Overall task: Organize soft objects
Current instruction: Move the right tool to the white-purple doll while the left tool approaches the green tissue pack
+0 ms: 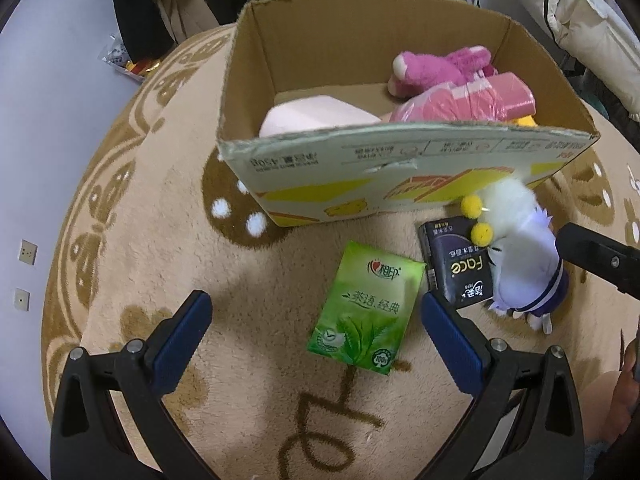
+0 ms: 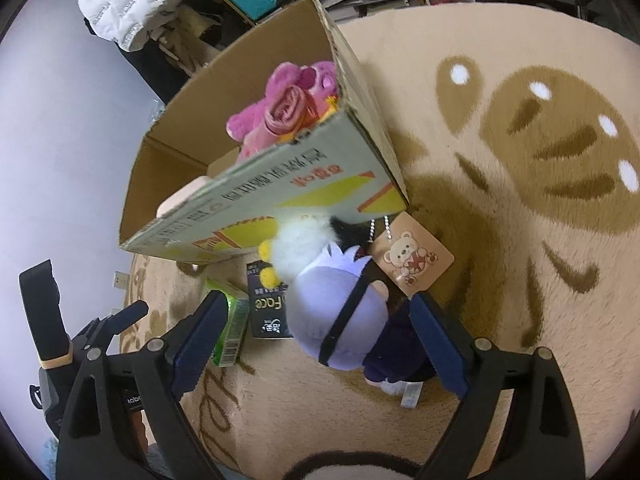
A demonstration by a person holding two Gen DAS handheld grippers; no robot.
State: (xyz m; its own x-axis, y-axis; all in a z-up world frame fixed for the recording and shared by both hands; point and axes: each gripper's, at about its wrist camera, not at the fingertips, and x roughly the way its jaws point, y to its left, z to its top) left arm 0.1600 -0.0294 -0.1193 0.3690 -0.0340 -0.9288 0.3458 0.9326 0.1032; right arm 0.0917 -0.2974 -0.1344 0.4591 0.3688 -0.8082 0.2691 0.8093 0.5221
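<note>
In front of the cardboard box [image 1: 360, 168], the left gripper [image 1: 316, 332] has its fingers spread around the green tissue pack [image 1: 366, 308]; the right gripper [image 2: 316, 344] has its fingers spread around the plush doll [image 2: 340, 312].

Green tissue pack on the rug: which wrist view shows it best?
The left wrist view. There the green tissue pack lies face up and whole between the open jaws of the left gripper. The right wrist view shows only its barcode edge, partly hidden behind one jaw of the right gripper.

"Face" on dark tissue pack [image 1: 460, 266]
</note>
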